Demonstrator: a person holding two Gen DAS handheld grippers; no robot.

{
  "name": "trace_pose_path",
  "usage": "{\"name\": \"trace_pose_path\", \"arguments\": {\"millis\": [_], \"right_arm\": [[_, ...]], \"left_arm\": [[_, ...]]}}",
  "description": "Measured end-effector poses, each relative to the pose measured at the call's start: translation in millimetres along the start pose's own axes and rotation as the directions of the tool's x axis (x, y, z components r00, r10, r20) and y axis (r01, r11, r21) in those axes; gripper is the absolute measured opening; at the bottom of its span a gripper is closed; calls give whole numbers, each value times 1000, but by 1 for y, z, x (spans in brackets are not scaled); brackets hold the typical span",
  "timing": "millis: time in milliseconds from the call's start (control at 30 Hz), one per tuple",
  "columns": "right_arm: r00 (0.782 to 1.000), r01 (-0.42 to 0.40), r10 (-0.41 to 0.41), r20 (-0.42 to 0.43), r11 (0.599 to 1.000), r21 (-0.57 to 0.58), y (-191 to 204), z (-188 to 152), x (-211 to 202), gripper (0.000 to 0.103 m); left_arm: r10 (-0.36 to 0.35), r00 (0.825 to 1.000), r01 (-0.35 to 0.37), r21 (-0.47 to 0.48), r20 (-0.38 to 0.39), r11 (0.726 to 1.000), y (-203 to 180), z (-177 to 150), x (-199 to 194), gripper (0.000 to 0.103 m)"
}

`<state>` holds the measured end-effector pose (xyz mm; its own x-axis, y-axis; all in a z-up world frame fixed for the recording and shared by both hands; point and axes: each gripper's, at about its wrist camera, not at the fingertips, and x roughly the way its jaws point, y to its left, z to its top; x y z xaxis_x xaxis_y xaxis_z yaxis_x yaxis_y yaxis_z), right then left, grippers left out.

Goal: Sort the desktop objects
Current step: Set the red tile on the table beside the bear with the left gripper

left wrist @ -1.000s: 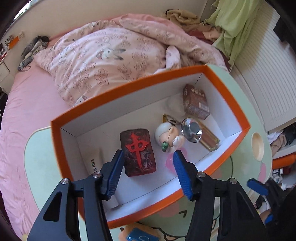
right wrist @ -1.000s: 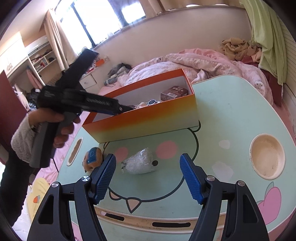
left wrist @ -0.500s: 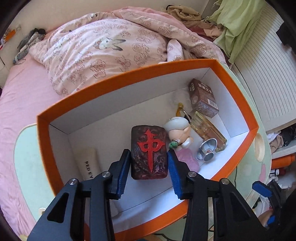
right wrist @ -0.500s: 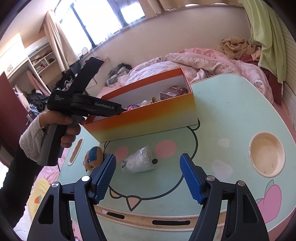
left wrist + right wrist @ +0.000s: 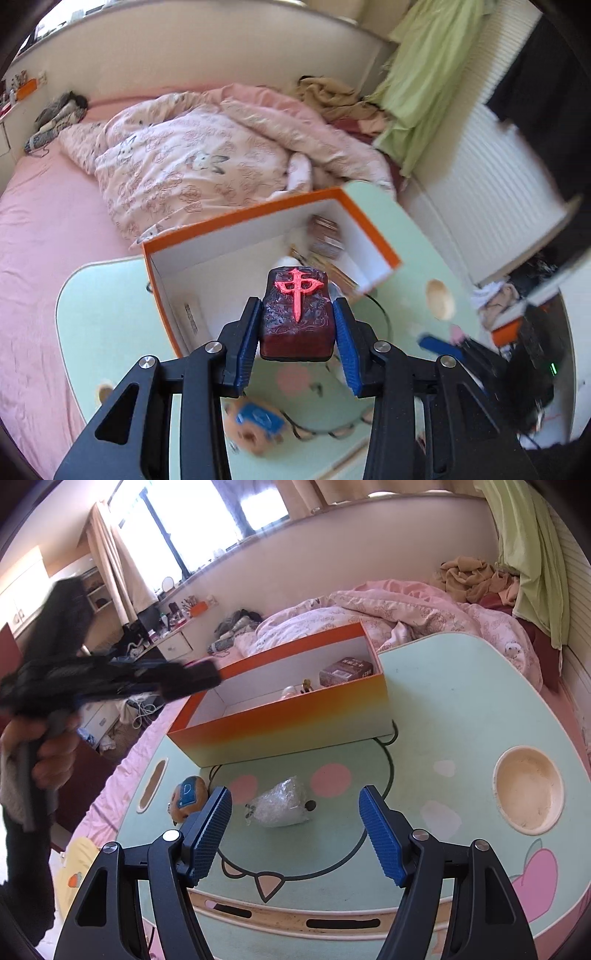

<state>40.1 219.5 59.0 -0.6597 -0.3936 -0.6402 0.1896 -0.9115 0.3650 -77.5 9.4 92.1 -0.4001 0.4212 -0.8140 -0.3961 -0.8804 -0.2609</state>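
While your left gripper [image 5: 297, 334] clamps the dark red mahjong tile [image 5: 295, 314], the tile is up in the air, clear of the orange box [image 5: 343, 225], held flat with its red character facing up. Both blue pads [image 5: 248, 334] press on the tile's long sides. In the left wrist view the box sits behind and below the tile, and that view is motion-blurred, so the contents are hard to read.

Your right gripper [image 5: 295, 834] is spread wide and holds nothing. It hovers above the green table [image 5: 461, 701], near its front edge. Directly ahead of it lies a crumpled clear plastic bag [image 5: 280, 806], resting on the table between the two pink cheek spots of the printed face. Just left of the bag, beside the left pad [image 5: 210, 834], sits a small brown plush with a blue patch [image 5: 188, 797].

From the right wrist view the box stands on the table beyond the bag, open top. Inside at the right end: a brown carton [image 5: 345, 670], plus a small figurine [image 5: 306, 686] next to it. The rest of the interior I can't make out.

Your left hand [image 5: 48, 760] grips the handle of the other tool at the left of the right view, blurred, its nose over the box's left end.

Round recess [image 5: 528, 788] in the tabletop sits to the right, well apart from bag and box.
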Motion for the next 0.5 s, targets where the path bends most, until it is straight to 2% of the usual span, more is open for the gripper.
{"name": "trace_pose_path", "arguments": {"millis": [400, 500], "right_arm": [[1000, -2, 1, 17, 999, 34, -6, 15, -8, 72], [1000, 3, -3, 19, 1000, 24, -3, 17, -10, 72]], "left_arm": [[-12, 999, 10, 29, 51, 1000, -23, -76, -7, 40], [2, 999, -3, 33, 51, 999, -25, -85, 4, 41]]}}
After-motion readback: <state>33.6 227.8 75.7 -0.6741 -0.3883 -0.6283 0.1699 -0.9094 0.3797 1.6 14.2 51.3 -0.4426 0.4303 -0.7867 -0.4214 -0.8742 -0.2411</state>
